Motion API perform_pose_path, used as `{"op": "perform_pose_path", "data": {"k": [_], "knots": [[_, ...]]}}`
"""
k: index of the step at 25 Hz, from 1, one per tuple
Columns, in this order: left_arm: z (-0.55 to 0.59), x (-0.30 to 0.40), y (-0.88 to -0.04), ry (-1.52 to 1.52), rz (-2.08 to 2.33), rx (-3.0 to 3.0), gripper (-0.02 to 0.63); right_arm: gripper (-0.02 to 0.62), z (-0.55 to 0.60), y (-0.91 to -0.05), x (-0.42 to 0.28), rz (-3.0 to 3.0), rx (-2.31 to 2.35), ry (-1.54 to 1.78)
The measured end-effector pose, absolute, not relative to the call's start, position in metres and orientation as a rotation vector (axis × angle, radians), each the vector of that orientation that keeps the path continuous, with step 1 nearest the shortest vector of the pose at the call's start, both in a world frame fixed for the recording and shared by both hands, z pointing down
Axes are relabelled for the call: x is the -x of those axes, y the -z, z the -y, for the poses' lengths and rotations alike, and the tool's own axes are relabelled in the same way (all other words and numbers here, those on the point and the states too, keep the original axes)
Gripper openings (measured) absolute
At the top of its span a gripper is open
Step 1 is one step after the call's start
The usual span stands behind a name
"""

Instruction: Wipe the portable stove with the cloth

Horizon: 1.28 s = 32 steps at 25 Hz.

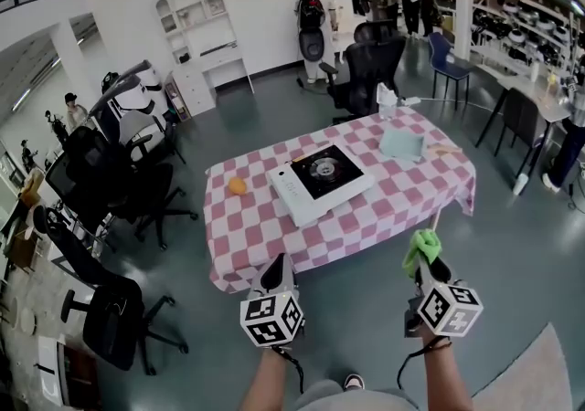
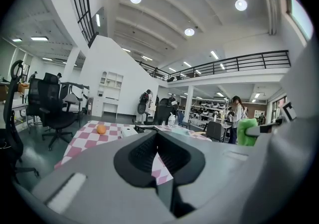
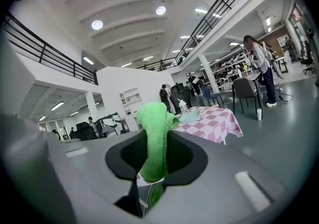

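The portable stove (image 1: 322,176), white with a black top, lies in the middle of a table with a pink checked cover (image 1: 247,226). I stand a step back from the table's near edge. My right gripper (image 1: 426,258) is shut on a green cloth (image 1: 421,243), which sticks up from between the jaws (image 3: 155,133). My left gripper (image 1: 278,265) hangs level with it to the left, shut with nothing in it. The stove's white edge (image 2: 130,130) shows far off in the left gripper view. Both grippers are over the floor, short of the table.
An orange (image 1: 237,185) lies left of the stove. A pale blue folded cloth (image 1: 402,142) and a bottle (image 1: 387,100) sit at the far right end. Black office chairs stand behind the table (image 1: 370,67) and along the left (image 1: 119,190). People (image 1: 312,26) stand far back.
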<state>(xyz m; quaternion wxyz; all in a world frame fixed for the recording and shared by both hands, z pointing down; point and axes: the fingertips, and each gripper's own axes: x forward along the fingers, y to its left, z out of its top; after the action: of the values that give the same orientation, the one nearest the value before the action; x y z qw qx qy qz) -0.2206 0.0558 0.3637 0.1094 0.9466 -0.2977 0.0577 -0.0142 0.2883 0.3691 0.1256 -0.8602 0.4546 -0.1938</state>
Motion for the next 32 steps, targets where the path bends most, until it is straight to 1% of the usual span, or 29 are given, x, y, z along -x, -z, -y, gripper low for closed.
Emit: {"op": "perform_pose_path", "data": {"k": [10, 15, 32], "knots": [[-0.025, 0.197, -0.384, -0.197, 0.916, -2.735, 0.0, 0.078, -0.262, -0.387, -0.019, -1.344, 2.52, 0.617], [0.008, 0.176, -0.385, -0.172, 0.951, -2.72, 0.0, 0.078, -0.236, -0.392, -0.042, -1.362, 2.527, 0.624], [0.156, 0.047, -0.366, -0.125, 0.981, -2.706, 0.0, 0.078, -0.093, -0.367, -0.178, -1.416, 2.515, 0.567]]}}
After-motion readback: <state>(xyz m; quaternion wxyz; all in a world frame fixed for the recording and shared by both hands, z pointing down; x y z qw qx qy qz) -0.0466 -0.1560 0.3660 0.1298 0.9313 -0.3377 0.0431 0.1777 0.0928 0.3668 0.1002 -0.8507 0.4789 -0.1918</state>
